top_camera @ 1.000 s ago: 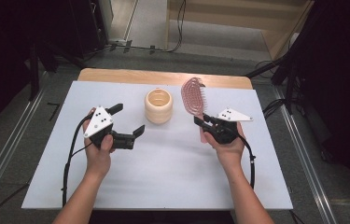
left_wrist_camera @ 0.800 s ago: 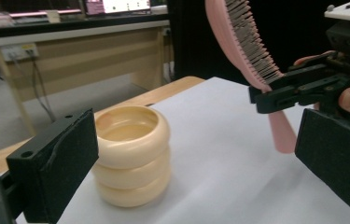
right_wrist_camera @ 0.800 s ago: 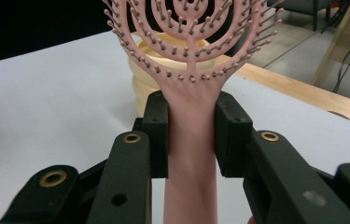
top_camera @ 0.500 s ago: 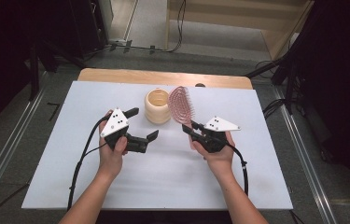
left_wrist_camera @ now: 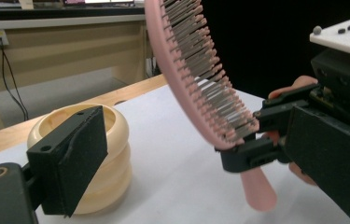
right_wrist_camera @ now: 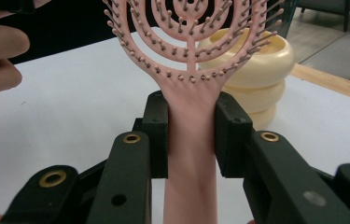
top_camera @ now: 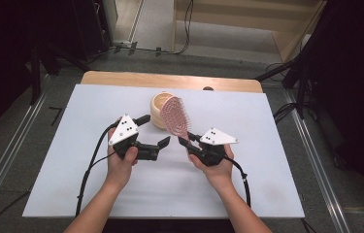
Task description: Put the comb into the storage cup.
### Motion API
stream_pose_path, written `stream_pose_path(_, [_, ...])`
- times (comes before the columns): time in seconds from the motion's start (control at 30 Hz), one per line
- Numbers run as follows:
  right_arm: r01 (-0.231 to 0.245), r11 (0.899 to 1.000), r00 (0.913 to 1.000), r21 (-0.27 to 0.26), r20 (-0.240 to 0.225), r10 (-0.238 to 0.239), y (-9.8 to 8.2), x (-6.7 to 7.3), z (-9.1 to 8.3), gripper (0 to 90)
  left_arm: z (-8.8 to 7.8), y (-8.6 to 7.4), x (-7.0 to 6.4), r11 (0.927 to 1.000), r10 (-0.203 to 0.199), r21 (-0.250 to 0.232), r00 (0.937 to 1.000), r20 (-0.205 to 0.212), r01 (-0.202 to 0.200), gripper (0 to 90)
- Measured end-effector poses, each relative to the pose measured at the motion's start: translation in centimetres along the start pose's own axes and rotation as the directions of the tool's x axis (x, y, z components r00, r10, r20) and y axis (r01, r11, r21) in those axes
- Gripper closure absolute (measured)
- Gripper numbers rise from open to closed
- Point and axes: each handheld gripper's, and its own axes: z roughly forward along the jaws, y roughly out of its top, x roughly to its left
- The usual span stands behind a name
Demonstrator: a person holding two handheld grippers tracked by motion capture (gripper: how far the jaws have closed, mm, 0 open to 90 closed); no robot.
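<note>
Right gripper [top_camera: 185, 141] clamps pink hairbrush [top_camera: 174, 116] by its handle, head up above desk [top_camera: 267, 160] beside cream holder [top_camera: 159, 103]; left gripper [top_camera: 154, 131], jaws just closing with nothing between, risks knocking the brush askew.

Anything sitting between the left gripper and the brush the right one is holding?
No. In the high view, only bare white table separates the left gripper from the pink hairbrush clamped in the right gripper. The cream container stands behind that gap.
</note>
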Motion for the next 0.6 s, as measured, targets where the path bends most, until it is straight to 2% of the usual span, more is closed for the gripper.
stream_pose_path(0.07, [0.007,1.000,1.0000,0.004,-0.006,-0.007,0.0,0.4,0.1,68.1,0.0,0.1,-0.2,0.9999,-0.011,-0.003,0.9999,-0.006,0.011,8.5])
stream_pose_path(0.13, [0.016,1.000,0.9998,0.004,-0.011,-0.016,0.0,0.9,0.3,68.1,-0.1,0.3,-0.4,0.9994,-0.028,-0.021,0.9994,0.021,0.029,8.7])
stream_pose_path(0.2, [0.017,1.000,0.9998,0.006,-0.013,-0.017,0.0,1.0,0.4,68.1,-0.1,0.4,-0.5,0.9993,-0.032,-0.021,0.9992,0.026,0.032,10.2])
stream_pose_path(0.23, [0.024,1.000,0.9996,0.006,-0.015,-0.024,0.0,1.3,0.5,68.1,-0.1,0.5,-0.7,0.9986,-0.047,-0.025,0.9988,0.016,0.048,13.5])
stream_pose_path(0.27, [0.024,1.000,0.9996,0.006,-0.015,-0.024,0.0,1.3,0.5,68.1,-0.1,0.5,-0.7,0.9986,-0.047,-0.025,0.9988,0.016,0.048,14.1])
stream_pose_path(0.33, [0.036,0.999,0.9992,0.005,-0.020,-0.036,0.0,1.6,0.6,68.1,0.0,0.7,-0.8,0.9968,-0.077,-0.020,0.9968,0.019,0.077,15.3])
stream_pose_path(0.43, [0.041,0.999,0.9988,0.006,-0.027,-0.040,0.1,2.1,0.7,68.1,0.1,0.7,-0.8,0.9955,-0.094,-0.010,0.9956,0.003,0.094,19.2])
stream_pose_path(0.6, [0.056,0.998,0.9975,0.003,-0.043,-0.056,0.1,2.9,0.9,68.1,0.2,0.7,-0.8,0.9938,-0.111,-0.003,0.9938,0.000,0.111,23.9])
